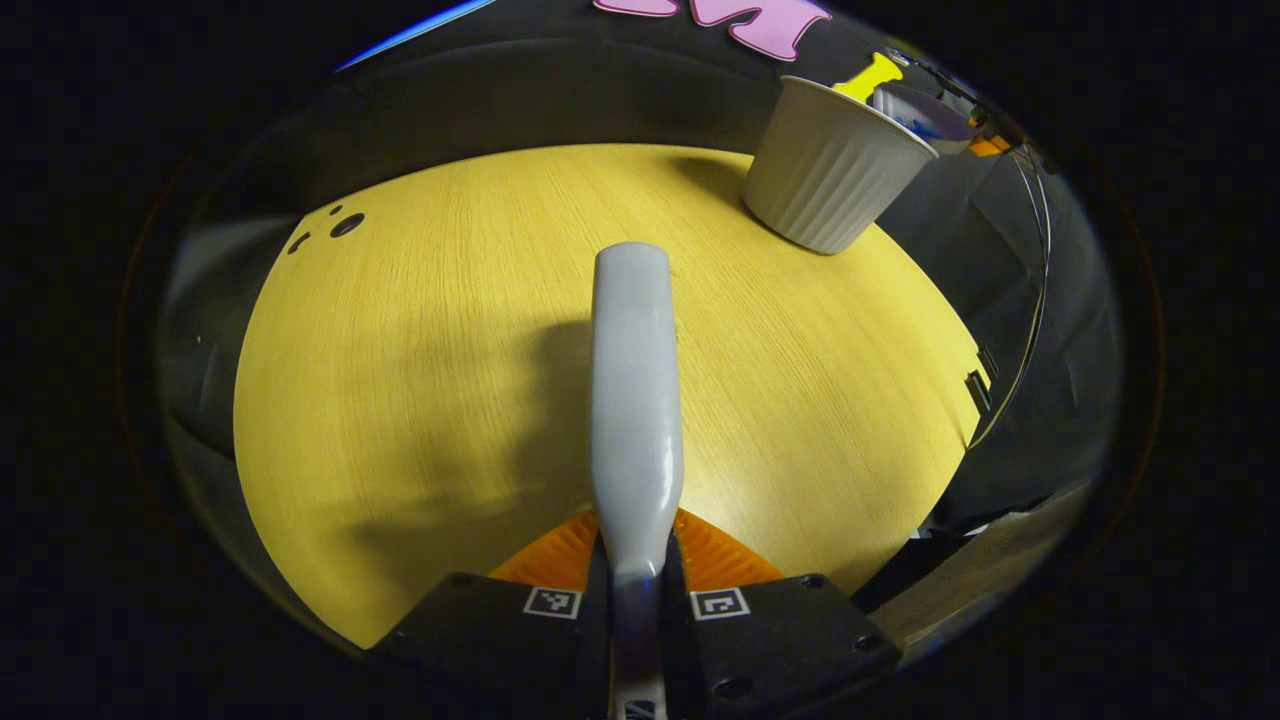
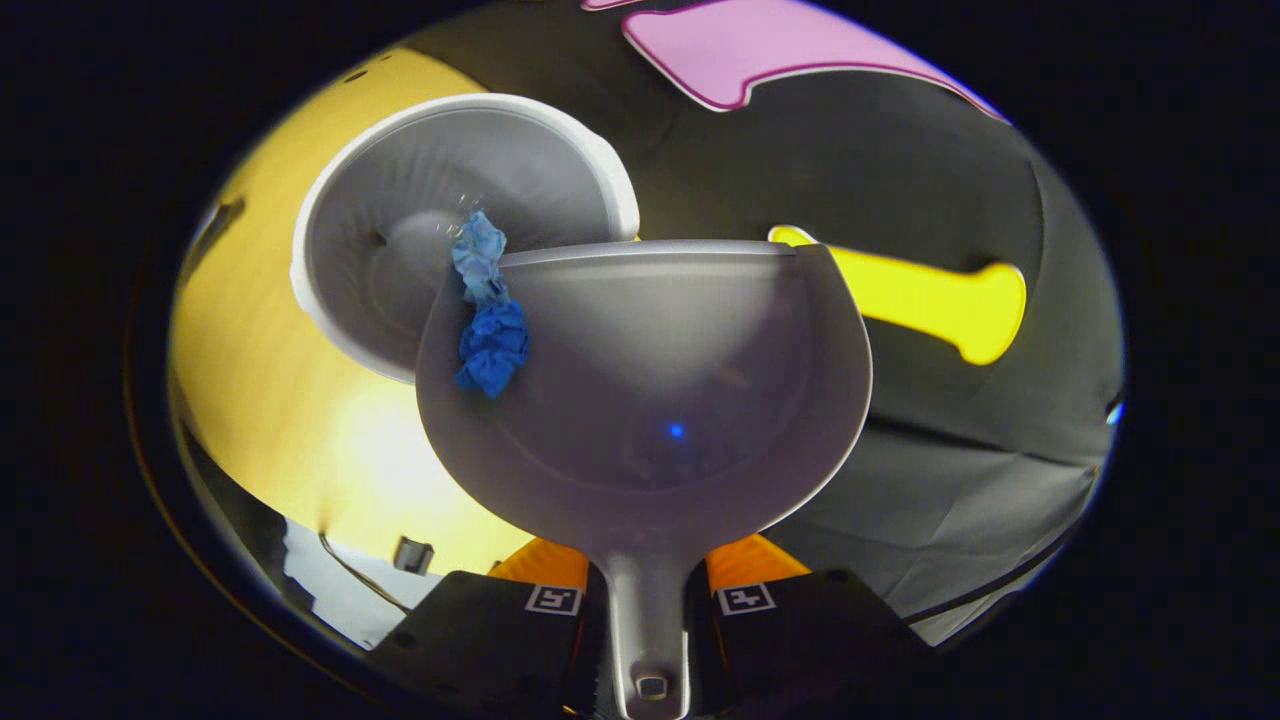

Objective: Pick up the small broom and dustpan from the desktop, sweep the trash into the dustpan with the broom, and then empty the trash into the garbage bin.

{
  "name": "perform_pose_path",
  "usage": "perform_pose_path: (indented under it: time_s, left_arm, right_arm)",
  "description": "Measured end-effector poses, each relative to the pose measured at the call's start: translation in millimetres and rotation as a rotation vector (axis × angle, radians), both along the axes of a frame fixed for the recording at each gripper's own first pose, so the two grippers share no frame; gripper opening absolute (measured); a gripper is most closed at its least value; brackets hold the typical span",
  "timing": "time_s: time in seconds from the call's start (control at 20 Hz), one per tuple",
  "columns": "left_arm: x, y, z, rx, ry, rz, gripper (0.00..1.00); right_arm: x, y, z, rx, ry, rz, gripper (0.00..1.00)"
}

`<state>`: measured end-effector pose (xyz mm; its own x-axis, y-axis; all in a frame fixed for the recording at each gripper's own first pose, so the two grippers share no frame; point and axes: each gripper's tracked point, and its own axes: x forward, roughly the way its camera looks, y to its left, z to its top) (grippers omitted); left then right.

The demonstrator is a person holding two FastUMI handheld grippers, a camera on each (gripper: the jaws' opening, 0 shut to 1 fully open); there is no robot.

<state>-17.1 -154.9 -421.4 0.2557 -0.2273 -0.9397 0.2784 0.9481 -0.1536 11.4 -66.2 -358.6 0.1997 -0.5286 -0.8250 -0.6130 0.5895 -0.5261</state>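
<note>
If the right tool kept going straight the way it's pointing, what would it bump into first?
Probably the black cloth wall. The right tool grips the dustpan, whose front lip carries blue trash over the white bin. The bin sits left of the line, though depth is unclear.

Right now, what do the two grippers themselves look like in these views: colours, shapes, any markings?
In the left gripper view, the left gripper has two black, blocky fingers, each bearing a small square black-and-white marker, with dark screws in the housing and ribbed orange parts behind. The right gripper in the right gripper view looks the same: black fingers, one square marker each, ribbed orange behind.
</note>
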Motion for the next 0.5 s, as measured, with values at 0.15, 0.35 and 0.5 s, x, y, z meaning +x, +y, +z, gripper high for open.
perform_pose_path:
  time_s: [0.15, 0.35, 0.5]
  left_arm:
    - [0.2, 0.2, -0.1, -0.005, 0.009, 0.011, 0.25]
    - [0.8, 0.8, -0.3, 0.001, 0.007, 0.014, 0.25]
    - [1.9, 1.1, -0.2, 0.009, 0.006, 0.007, 0.25]
  right_arm:
    - [0.1, 1.7, 2.6, -0.009, 0.014, 0.03, 0.34]
    - [2.9, 2.3, 0.2, -0.002, 0.017, 0.027, 0.34]
    - [2.5, 0.5, 1.2, 0.006, 0.007, 0.022, 0.34]
